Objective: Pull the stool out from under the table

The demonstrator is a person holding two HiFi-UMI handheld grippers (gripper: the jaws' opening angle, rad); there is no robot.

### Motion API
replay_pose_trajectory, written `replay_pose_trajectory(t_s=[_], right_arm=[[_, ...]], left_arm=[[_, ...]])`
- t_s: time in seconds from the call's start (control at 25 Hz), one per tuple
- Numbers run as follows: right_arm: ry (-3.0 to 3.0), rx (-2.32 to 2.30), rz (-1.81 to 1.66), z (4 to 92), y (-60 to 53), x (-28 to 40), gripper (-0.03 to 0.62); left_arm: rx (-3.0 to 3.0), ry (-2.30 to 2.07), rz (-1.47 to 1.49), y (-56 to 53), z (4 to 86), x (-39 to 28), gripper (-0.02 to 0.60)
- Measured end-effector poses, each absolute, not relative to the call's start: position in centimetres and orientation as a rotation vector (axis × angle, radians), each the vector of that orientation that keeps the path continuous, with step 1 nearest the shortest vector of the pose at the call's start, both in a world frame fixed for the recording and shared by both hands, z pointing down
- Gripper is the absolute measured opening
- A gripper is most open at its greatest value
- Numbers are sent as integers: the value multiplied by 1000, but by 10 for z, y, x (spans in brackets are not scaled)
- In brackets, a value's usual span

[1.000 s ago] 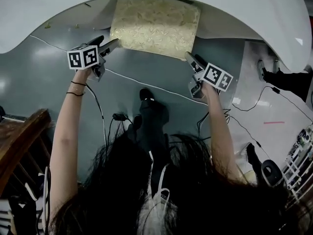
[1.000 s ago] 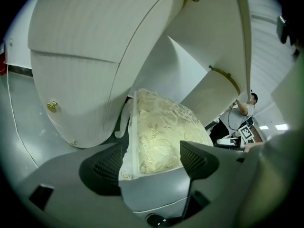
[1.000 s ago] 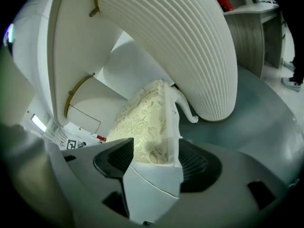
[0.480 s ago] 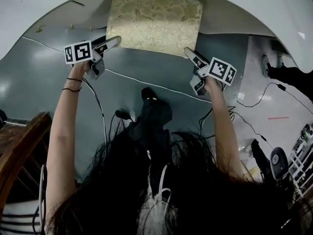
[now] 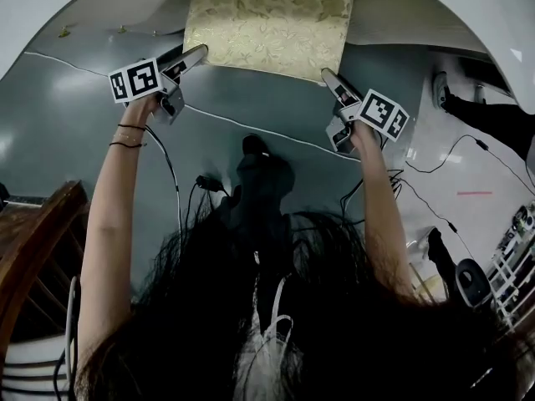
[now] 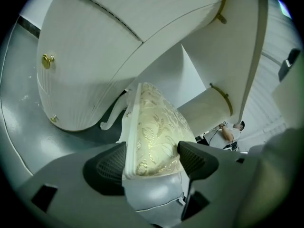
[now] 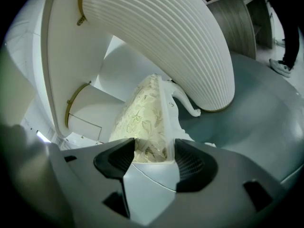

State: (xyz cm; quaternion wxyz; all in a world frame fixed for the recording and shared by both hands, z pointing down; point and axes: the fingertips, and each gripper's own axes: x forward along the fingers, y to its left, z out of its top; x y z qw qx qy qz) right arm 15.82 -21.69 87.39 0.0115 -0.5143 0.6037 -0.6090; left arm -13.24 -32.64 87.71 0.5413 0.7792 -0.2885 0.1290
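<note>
stool [image 5: 266,23]: near edge out over floor, far end under table [image 5: 451,11] | left gripper [image 5: 199,52] clamped on left seat corner, right gripper [image 5: 326,75] clamped on right corner | risk: corner-only bite slips off cushion edge; uneven pull yaws stool, curved leg may clip table base

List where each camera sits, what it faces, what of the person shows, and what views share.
Head view: on the head, facing steeply down at stool and floor; hair, arms, left hand-held gripper, right hand-held gripper show.
Left gripper view: on that hand-held gripper, facing along its jaws, shut on the stool's corner.
Right gripper view: likewise, the other near corner.
Shared: stool, white table.
</note>
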Motion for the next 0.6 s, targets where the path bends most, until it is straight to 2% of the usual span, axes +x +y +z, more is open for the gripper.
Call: replay_pose_trajectory(t_s=[0.44, 0.6], right_arm=[[1827, -1561, -2076, 886, -211, 158, 273], [1945, -1605, -1936, 883, -210, 163, 273]], left_arm=[[1735, -634, 432, -318, 884, -132, 344], [1824, -605, 355, -311, 891, -128, 344]])
